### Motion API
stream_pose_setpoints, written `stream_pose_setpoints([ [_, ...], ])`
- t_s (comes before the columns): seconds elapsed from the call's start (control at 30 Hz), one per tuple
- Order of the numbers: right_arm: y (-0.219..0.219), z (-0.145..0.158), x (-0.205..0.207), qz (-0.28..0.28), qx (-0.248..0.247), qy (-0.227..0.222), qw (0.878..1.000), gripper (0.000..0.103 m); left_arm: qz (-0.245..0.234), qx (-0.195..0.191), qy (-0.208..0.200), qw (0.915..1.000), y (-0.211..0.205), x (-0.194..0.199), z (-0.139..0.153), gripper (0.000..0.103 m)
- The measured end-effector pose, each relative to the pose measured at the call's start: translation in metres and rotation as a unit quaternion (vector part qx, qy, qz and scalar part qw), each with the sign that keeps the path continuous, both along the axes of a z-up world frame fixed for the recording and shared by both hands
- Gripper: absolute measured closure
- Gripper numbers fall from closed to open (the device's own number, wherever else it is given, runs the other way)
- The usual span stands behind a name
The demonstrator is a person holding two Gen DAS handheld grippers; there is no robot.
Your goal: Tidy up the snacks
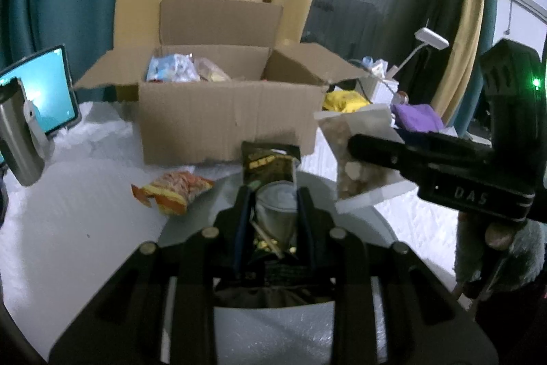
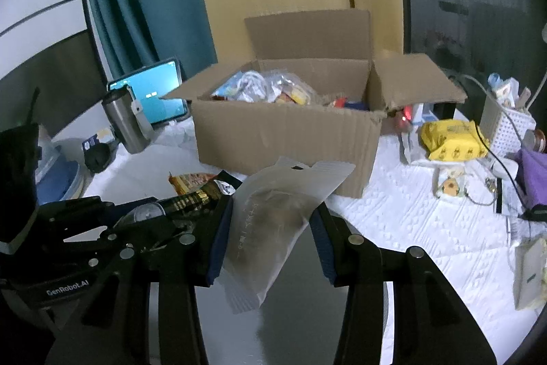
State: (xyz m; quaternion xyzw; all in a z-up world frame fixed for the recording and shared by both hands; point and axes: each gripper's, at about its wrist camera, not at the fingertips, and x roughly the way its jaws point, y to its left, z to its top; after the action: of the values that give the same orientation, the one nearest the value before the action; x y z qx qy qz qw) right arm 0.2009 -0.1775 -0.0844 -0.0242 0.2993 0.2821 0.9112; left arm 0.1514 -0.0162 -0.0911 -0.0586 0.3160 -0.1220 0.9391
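Observation:
My left gripper (image 1: 273, 194) is shut on a dark snack packet (image 1: 270, 166) with a clear window, held upright above the table. To its right, my right gripper (image 1: 355, 146) is shut on a pale pouch (image 1: 355, 159) of round snacks. In the right wrist view that frosted pouch (image 2: 277, 218) sits tilted between the blue pads of the right gripper (image 2: 273, 214), and the dark packet (image 2: 198, 194) shows at the left. An open cardboard box (image 1: 225, 112) (image 2: 287, 132) stands just ahead of both, with several snack bags inside. An orange snack bag (image 1: 174, 190) lies on the white table in front of it.
A steel tumbler (image 1: 20, 139) and a lit tablet (image 1: 48, 84) stand left of the box. On the right are a yellow pack (image 2: 451, 139), a white basket (image 2: 506, 122), a purple cloth (image 2: 533, 173) and a black cable (image 2: 499, 159). Curtains hang behind.

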Motion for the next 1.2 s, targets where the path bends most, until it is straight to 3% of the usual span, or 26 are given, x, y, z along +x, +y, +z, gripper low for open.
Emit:
stream_pose_setpoints([
  [1.03,0.006,0.083,0.031,0.001,0.009,-0.083,0.997,0.056,-0.002,0.011,-0.096,0.9953,0.017,0.038,0.09,0.075],
  [1.2,0.009,0.091,0.044,0.001,0.008,-0.089,0.996,0.056,-0.002,0.013,-0.111,0.9937,0.019,0.052,0.099,0.082],
])
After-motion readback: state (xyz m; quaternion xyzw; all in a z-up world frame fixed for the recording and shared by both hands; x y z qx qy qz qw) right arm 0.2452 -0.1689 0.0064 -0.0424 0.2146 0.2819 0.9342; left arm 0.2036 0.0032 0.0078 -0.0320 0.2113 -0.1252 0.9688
